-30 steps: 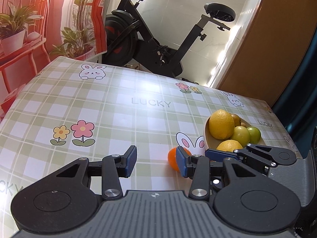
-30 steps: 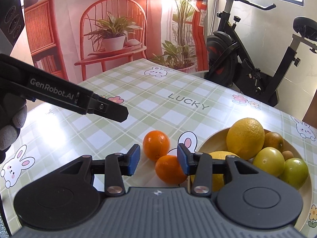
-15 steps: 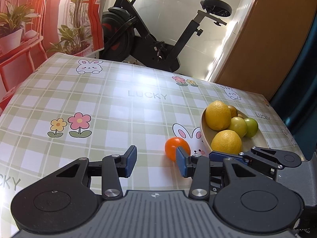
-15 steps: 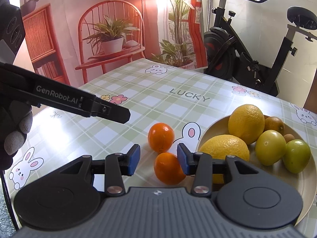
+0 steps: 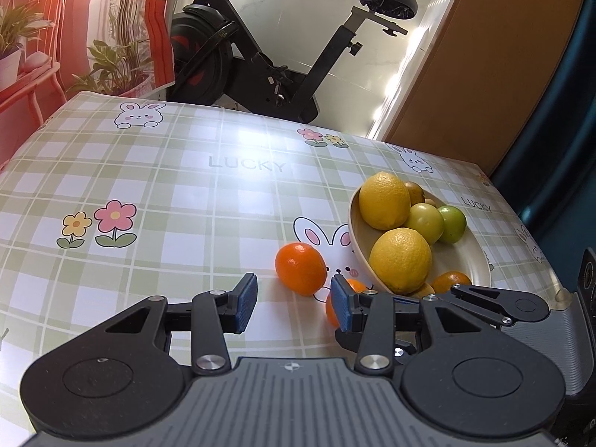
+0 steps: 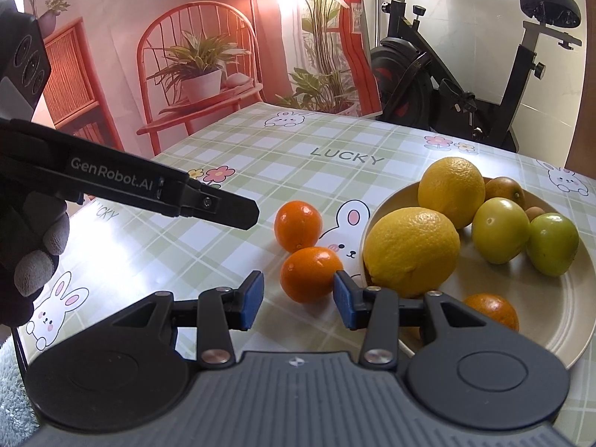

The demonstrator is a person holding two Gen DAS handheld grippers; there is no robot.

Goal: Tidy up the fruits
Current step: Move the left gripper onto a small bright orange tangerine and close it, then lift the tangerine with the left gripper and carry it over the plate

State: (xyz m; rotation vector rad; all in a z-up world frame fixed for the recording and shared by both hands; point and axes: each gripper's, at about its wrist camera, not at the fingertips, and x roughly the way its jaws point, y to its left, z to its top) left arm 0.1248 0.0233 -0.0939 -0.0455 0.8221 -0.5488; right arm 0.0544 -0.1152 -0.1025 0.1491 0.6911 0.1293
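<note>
The right gripper (image 6: 297, 300) has its 2 blue-padded fingers (image 6: 251, 300) apart, with the near orange (image 6: 311, 273) low in the frame centre just ahead of the gap, its right side against the right pad. Over the last second the fingers have crept forward around this fruit without closing, so the grasp looks imminent. The left gripper (image 5: 294, 307), fingers also apart and empty, has advanced toward the far orange (image 5: 300, 268), which now sits fully in view just above its gap. Both oranges lie on the surface beside the plate (image 6: 558, 335) at right, which holds 2 lemons, green fruits and another orange. The checked, bunny-printed surface (image 6: 260, 156) fills mid-frame; an exercise bike (image 6: 465, 85) stands upper right, a red chair backdrop upper left.
</note>
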